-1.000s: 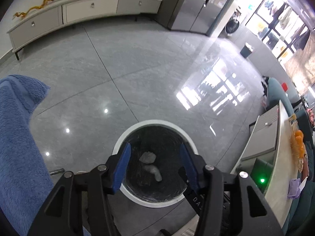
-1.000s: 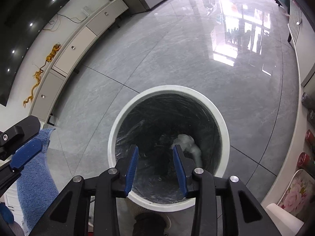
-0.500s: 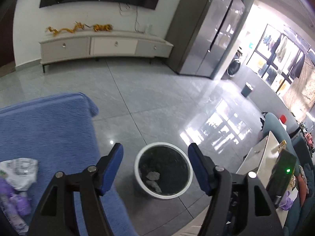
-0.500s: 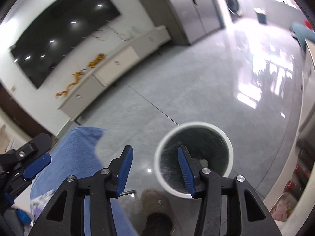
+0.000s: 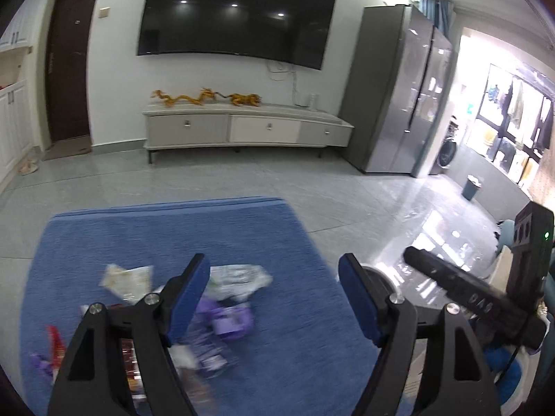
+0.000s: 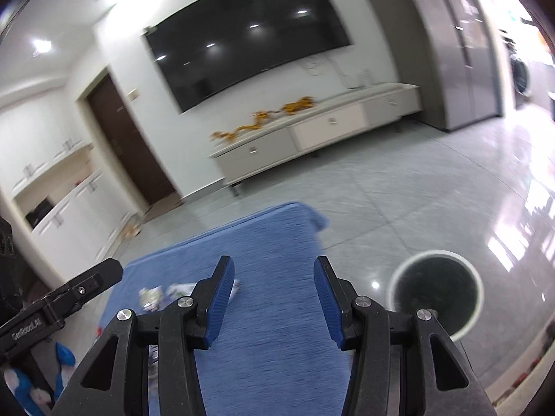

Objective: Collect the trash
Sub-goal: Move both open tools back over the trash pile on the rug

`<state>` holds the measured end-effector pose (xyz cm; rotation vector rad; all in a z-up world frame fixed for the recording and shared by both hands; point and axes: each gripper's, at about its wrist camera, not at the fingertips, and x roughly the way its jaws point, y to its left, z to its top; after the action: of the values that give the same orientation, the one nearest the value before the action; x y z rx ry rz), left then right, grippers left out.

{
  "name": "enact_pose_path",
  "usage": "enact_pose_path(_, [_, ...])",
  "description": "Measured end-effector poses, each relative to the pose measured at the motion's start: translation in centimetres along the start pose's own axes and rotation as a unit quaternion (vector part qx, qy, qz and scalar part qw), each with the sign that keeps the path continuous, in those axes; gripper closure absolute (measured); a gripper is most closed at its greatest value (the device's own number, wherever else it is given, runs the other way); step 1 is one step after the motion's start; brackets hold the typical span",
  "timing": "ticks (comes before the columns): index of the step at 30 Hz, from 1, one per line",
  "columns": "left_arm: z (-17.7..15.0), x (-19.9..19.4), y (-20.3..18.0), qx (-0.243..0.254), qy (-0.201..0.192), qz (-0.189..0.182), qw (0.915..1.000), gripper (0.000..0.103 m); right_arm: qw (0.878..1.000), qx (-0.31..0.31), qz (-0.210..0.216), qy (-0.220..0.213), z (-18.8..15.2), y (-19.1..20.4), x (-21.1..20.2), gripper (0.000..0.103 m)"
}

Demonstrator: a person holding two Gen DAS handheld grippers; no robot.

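Crumpled wrappers point(image 5: 222, 312) are lying in a loose heap on the blue rug point(image 5: 173, 235) — a whitish plastic bag point(image 5: 239, 279), a pale sachet point(image 5: 126, 277), purple packets point(image 5: 230, 320) and a red one point(image 5: 55, 341) at the left edge, all blurred in my left wrist view. I am holding the left gripper point(image 5: 274, 298) above that heap, pointing down at it; its jaws have just been opening and are standing wide, with nothing between the blue pads point(image 5: 189, 298). I am seeing the right gripper point(image 6: 274, 298) over a bare stretch of the same rug point(image 6: 270, 346), its jaws parted less widely and also gripping nothing. From the right wrist view the wrappers point(image 6: 163, 294) are showing small, just left of the left pad, and the black body of the left gripper is cutting in at the left edge. The white-rimmed bin point(image 6: 435, 294) with its dark liner is standing on the grey tiled floor point(image 6: 399, 208) to the right of the rug, apart from it. Beyond — a long low cabinet point(image 5: 246, 130) is sitting against the wall under a big dark television point(image 5: 236, 14).
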<state>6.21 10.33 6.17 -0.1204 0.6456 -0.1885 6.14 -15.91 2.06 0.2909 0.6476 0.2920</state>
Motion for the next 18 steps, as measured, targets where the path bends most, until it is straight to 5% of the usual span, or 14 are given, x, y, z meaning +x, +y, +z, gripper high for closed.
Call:
enact_pose_path(10, [-2.3, -1.2, 13.3, -0.061, 0.077, 0.049, 0.9939, 0.028, 0.994, -0.061, 0.065, 0.063, -2.1, 7.2, 6.5, 0.058])
enact_pose_path(18, [-4.4, 4.4, 14.1, -0.063, 0.164, 0.066, 0.9822, 0.032, 0.988, -0.064, 0.088, 0.108, -3.6, 8.3, 11.4, 0.058])
